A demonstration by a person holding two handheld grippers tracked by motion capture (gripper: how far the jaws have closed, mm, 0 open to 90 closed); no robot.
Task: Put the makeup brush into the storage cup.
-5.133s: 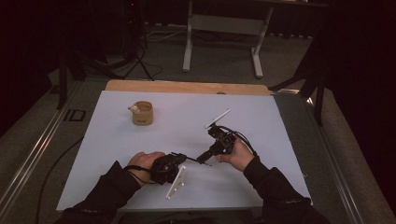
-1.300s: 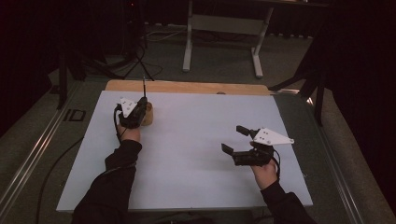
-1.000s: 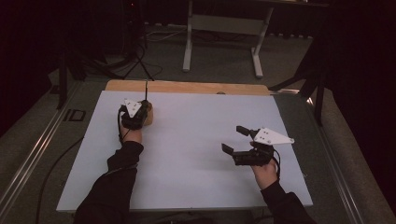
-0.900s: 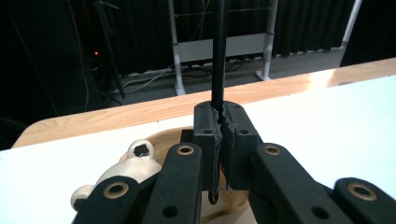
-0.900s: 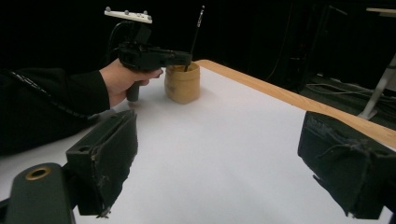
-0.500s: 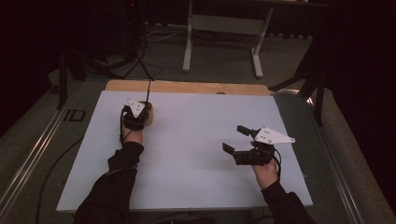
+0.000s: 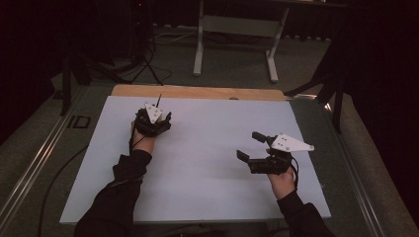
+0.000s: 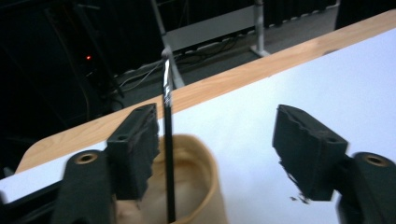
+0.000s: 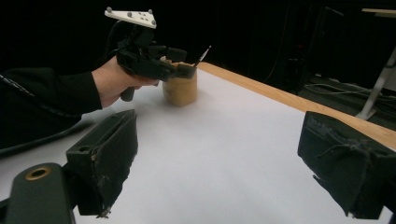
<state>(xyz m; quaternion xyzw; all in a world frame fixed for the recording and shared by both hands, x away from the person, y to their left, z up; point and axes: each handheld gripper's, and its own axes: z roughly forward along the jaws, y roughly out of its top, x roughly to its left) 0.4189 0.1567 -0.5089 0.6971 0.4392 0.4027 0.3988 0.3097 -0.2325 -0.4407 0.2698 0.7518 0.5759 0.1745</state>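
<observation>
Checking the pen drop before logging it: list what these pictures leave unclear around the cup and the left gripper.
- High view: the cup is hidden under the left gripper.
- Left gripper view: the cup is cut off by the bottom edge, so the pen tip's resting place is unseen.
- Right gripper view: the pen is too small to read.

One tan cup (image 9: 180,87) stands on one white table (image 7: 207,148), and one black pen (image 8: 167,121) stands in it. Two hand-held grippers are present: the left gripper (image 7: 157,116) and the right gripper (image 7: 251,146).
</observation>
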